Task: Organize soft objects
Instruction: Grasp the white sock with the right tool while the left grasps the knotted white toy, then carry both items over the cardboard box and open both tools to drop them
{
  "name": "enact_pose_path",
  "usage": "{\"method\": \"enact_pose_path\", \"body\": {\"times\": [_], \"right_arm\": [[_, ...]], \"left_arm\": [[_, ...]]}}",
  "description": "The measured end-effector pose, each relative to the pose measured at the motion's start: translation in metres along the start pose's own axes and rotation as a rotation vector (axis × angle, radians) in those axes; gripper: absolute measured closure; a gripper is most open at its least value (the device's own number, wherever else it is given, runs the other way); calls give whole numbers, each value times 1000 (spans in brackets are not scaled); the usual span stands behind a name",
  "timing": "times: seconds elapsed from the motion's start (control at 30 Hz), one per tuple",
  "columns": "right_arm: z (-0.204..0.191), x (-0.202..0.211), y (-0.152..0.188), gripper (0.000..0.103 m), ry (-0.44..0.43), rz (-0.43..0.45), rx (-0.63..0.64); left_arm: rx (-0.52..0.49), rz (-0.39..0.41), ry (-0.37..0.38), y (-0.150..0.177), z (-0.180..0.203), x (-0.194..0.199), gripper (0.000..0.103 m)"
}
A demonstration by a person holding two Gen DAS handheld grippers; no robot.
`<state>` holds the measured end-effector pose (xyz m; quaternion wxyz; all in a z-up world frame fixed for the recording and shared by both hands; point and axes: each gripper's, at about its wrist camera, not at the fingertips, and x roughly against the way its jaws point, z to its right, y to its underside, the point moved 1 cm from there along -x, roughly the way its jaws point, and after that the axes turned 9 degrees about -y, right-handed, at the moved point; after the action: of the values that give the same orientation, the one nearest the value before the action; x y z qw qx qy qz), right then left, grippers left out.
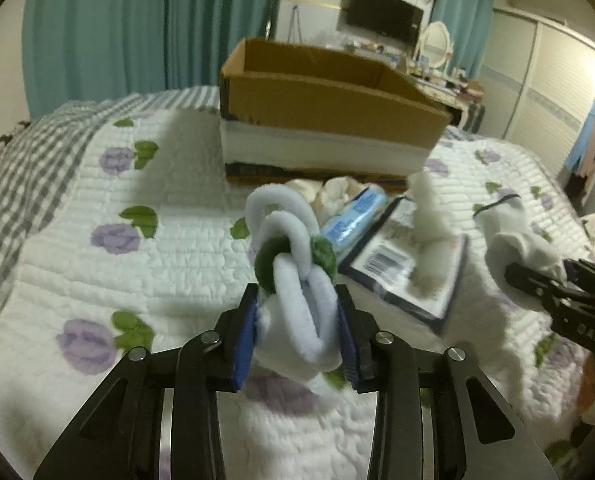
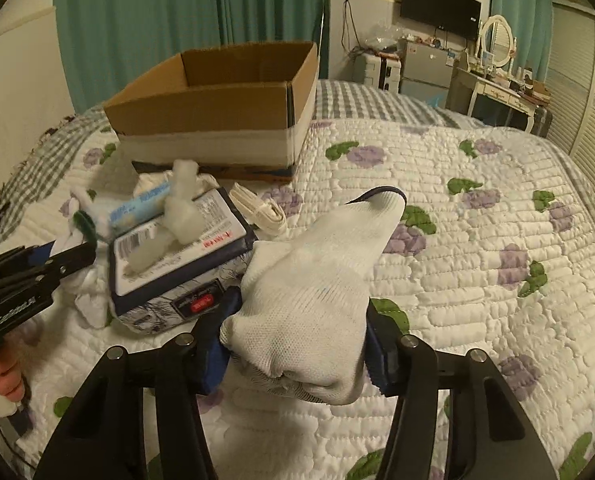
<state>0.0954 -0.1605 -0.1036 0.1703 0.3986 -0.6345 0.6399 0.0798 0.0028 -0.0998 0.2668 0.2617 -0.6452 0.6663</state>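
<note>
Centrally, a white glove [image 2: 317, 280] is clamped in the right gripper [image 2: 297, 344], cuff aimed toward upper right; a blurred looped plush [image 1: 293, 280] is pinched upright by the left gripper [image 1: 297, 340].

Quilted bedspread [image 2: 477, 240]: showing white with purple roses, green leaves.
Open cardboard box [image 2: 217, 120]: showing brown above a white band.
Knitted cotton glove [image 2: 317, 292]: showing white, dark-blue cuff edging.
</note>
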Motion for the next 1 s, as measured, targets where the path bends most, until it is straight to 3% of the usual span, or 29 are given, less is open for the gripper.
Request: {"method": "enact_pose_path", "body": {"times": [0.27,0.5,0.73,1.0], "right_arm": [[-17,51,-12,49,-43,106,13],[-36,100,-51,49,-94,218,66],[-44,103,-96,49,-117,263,117],[-47,58,-180,49,-150,309,167]], "left_arm": [[-41,113,38,-22,8,71,68],[-91,207,39,-59,13,111,68],[-102,230,39,-108,16,95,68],[-114,235,2,-181,17,25,68]]}}
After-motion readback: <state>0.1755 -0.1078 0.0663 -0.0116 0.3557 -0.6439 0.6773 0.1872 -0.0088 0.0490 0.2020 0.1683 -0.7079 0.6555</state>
